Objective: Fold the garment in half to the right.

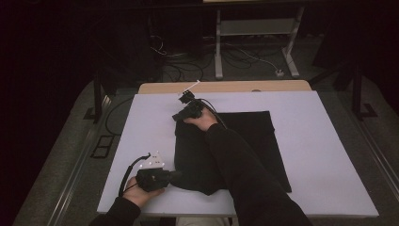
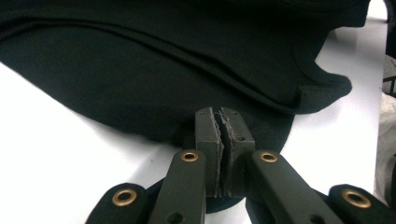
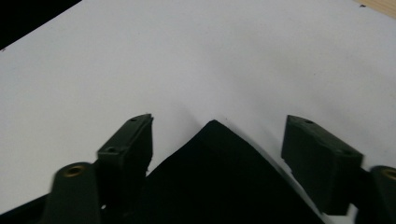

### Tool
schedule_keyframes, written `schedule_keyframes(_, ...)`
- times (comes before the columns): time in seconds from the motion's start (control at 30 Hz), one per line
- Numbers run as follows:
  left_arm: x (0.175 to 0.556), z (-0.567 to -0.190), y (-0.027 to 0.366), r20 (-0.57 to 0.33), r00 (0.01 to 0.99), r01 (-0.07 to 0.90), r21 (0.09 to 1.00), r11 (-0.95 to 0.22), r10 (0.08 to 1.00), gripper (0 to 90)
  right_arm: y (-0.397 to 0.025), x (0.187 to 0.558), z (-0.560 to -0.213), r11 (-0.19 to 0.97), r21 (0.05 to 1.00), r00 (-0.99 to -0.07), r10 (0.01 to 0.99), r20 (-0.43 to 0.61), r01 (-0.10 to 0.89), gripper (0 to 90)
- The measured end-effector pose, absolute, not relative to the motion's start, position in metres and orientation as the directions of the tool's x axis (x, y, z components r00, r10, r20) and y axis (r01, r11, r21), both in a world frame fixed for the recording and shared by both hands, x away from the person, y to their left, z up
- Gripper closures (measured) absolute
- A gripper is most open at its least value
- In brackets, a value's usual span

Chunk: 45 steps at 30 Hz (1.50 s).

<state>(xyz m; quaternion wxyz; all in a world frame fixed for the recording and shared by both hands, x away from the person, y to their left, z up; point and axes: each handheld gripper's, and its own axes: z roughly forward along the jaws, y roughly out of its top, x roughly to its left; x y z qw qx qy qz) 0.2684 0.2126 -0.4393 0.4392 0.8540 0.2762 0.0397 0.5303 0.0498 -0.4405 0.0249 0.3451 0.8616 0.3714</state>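
Observation:
A black cloth lies folded flat on the white table cover. My left gripper is at the cloth's near left edge, and in the left gripper view its jaws are pressed together on the hem of the cloth. My right gripper is at the cloth's far left corner, the forearm lying across the cloth. In the right gripper view it is open, with the pointed cloth corner lying between the two jaws without touching either.
The white cover leaves a strip of wooden tabletop bare at the back. Beyond the table are floor cables and a grey metal stand. White surface lies bare left and right of the cloth.

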Motion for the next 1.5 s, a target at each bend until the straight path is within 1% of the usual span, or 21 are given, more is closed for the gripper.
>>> schedule_keyframes(0.07, 0.27, -0.439, 0.213, -0.192, 0.844, 0.446, 0.77, -0.456, 0.501, 85.5, 0.051, 0.531, -0.441, 0.489, 0.656, -0.761, 0.614, 0.208, 0.574, 32.4)
schedule_keyframes(0.13, 0.27, -0.438, 0.213, -0.193, 0.845, 0.443, 0.774, -0.452, 0.499, 85.7, 0.053, 0.531, -0.442, 0.494, 0.654, -0.764, 0.61, 0.208, 0.573, 39.5)
schedule_keyframes(0.17, 0.27, -0.438, 0.213, -0.189, 0.846, 0.439, 0.776, -0.452, 0.498, 85.7, 0.054, 0.532, -0.443, 0.498, 0.651, -0.764, 0.612, 0.204, 0.573, 40.7)
schedule_keyframes(0.23, 0.27, -0.437, 0.213, -0.184, 0.85, 0.431, 0.782, -0.45, 0.494, 85.7, 0.055, 0.532, -0.444, 0.5, 0.651, -0.761, 0.62, 0.192, 0.572, 47.2)
schedule_keyframes(0.27, 0.27, -0.436, 0.213, -0.181, 0.851, 0.427, 0.785, -0.45, 0.493, 85.7, 0.056, 0.532, -0.445, 0.5, 0.649, -0.759, 0.623, 0.19, 0.573, 48.4)
schedule_keyframes(0.3, 0.269, -0.436, 0.213, -0.178, 0.852, 0.423, 0.788, -0.447, 0.492, 85.7, 0.056, 0.532, -0.445, 0.503, 0.65, -0.76, 0.624, 0.182, 0.569, 51.5)
schedule_keyframes(0.47, 0.27, -0.433, 0.213, -0.185, 0.853, 0.42, 0.798, -0.432, 0.488, 85.8, 0.057, 0.531, -0.444, 0.522, 0.645, -0.769, 0.617, 0.167, 0.558, 74.9)
schedule_keyframes(0.5, 0.27, -0.433, 0.214, -0.185, 0.853, 0.419, 0.8, -0.429, 0.488, 85.8, 0.056, 0.531, -0.443, 0.521, 0.644, -0.77, 0.615, 0.171, 0.56, 78.7)
schedule_keyframes(0.57, 0.271, -0.432, 0.213, -0.184, 0.853, 0.419, 0.801, -0.429, 0.489, 85.8, 0.054, 0.531, -0.441, 0.522, 0.643, -0.773, 0.609, 0.179, 0.56, 82.2)
schedule_keyframes(0.77, 0.27, -0.429, 0.213, -0.184, 0.853, 0.412, 0.811, -0.415, 0.488, 85.8, 0.047, 0.53, -0.432, 0.518, 0.645, -0.776, 0.601, 0.193, 0.562, 84.6)
schedule_keyframes(1.03, 0.269, -0.426, 0.212, -0.181, 0.855, 0.407, 0.814, -0.415, 0.486, 85.8, 0.036, 0.527, -0.418, 0.498, 0.655, -0.774, 0.594, 0.22, 0.568, 85.0)
schedule_keyframes(1.5, 0.27, -0.416, 0.197, -0.165, 0.868, 0.384, 0.822, -0.421, 0.469, 85.8, 0.005, 0.52, -0.398, 0.464, 0.689, -0.772, 0.596, 0.222, 0.557, 85.0)
